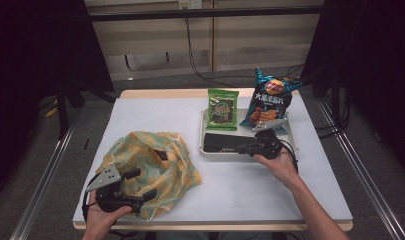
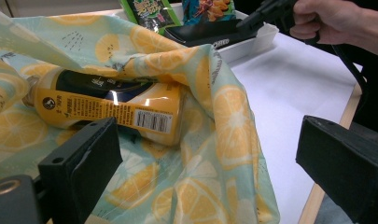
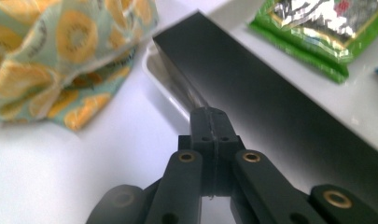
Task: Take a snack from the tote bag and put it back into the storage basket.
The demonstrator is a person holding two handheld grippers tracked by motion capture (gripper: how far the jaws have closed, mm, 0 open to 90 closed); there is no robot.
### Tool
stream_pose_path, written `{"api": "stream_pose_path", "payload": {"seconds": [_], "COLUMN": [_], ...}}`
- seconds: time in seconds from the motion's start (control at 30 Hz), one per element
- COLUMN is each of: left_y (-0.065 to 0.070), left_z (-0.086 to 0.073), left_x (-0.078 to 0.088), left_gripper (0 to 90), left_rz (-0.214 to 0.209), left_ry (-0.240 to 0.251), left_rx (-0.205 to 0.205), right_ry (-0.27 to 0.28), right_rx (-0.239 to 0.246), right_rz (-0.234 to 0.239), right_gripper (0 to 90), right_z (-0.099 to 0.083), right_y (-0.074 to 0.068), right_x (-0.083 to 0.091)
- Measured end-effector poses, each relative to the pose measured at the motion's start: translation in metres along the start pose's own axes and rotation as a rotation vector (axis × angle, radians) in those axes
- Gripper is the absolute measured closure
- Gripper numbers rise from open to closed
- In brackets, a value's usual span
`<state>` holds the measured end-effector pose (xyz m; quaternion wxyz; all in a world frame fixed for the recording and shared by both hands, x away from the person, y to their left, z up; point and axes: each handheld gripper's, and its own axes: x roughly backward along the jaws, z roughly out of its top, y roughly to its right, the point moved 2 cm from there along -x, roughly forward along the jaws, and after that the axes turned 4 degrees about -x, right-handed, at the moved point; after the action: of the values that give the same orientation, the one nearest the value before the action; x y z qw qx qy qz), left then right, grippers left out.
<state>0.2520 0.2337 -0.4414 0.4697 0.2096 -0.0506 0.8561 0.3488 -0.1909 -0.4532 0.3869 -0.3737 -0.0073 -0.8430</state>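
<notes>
- Right now my right gripper (image 1: 243, 148) has its jaws pressed together on the near edge of the black box (image 1: 221, 141), which lies flat in the white tray (image 1: 291, 145) at the far right of the surface.
- Next, I judge, the box goes into the lemon-print bag (image 1: 160, 170); I should lift it level over the tray's rim, since such a thin pinch could let it pivot.
- Meanwhile my left gripper (image 1: 140, 186) sits at the bag's near edge with jaws wide apart, fabric between them but not pinched.
- Inside the bag, a yellow bottle (image 2: 107, 109) lies on its side just beyond my left jaws.
- Ideally, the mouth stays open toward the tray.
</notes>
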Motion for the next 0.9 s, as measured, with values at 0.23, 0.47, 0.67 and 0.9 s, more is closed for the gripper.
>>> {"api": "stream_pose_path", "payload": {"seconds": [0.23, 0.47, 0.67, 0.9], "left_y": [-0.001, -0.002, -0.004, -0.005], "left_z": [0.0, -0.001, -0.002, -0.001], "left_x": [0.002, 0.001, 0.002, 0.004], "left_gripper": [6.2, 6.3, 6.4, 7.3], "left_rz": [-0.001, 0.0, 0.008, 0.011], "left_ry": [0.007, 0.007, -0.001, 0.008], "left_rx": [0.003, 0.01, 0.014, 0.01], "right_ry": [-0.023, -0.008, -0.003, 0.044], "right_rx": [-0.021, -0.033, -0.023, 0.011], "right_rz": [-0.013, -0.027, -0.011, 0.027], "right_gripper": [90.0, 90.0, 90.0, 81.1], "right_z": [-0.009, -0.007, -0.003, 0.001], "right_y": [0.01, 0.014, 0.01, -0.005], "right_x": [-0.003, -0.005, -0.01, -0.01]}}
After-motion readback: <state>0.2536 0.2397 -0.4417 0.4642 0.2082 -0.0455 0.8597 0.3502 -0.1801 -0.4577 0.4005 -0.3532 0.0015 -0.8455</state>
